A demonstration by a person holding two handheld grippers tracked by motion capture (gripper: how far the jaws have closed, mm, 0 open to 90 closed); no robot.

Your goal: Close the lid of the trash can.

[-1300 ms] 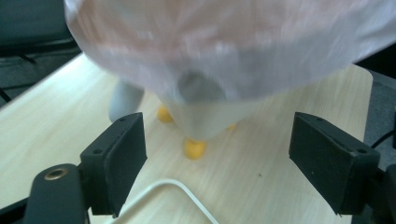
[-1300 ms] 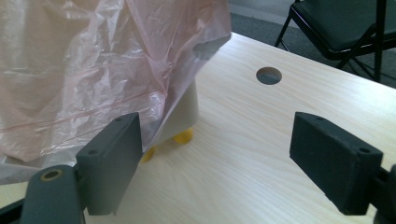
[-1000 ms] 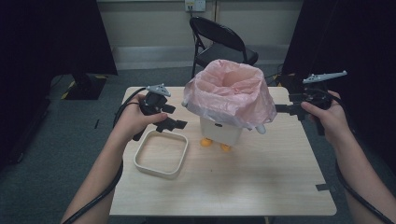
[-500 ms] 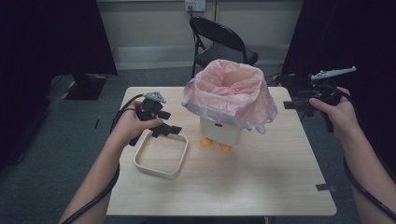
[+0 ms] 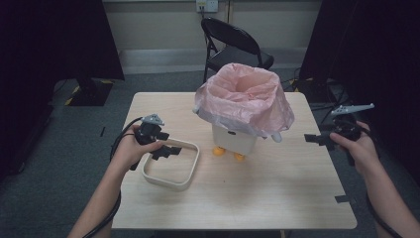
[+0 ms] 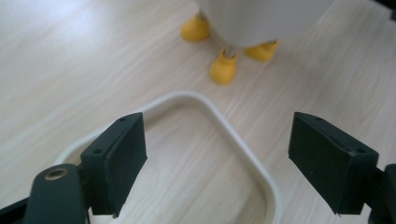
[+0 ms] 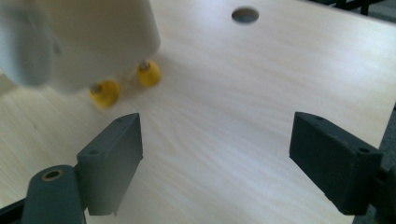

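Left gripper (image 5: 171,150), jaws wide, hovers directly over the cream ring (image 5: 171,165), far nearer than the right gripper (image 5: 313,139), also wide, beyond the bin (image 5: 235,139).

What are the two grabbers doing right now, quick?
Left gripper: open, holding nothing, jaws over the cream square ring.
Right gripper: open, holding nothing, above the bare table.

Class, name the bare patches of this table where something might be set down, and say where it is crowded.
Bare: the near strip of the table, in front of the cream ring and the bin; also the far left corner. Crowded: the ring's spot, where the left gripper hovers.
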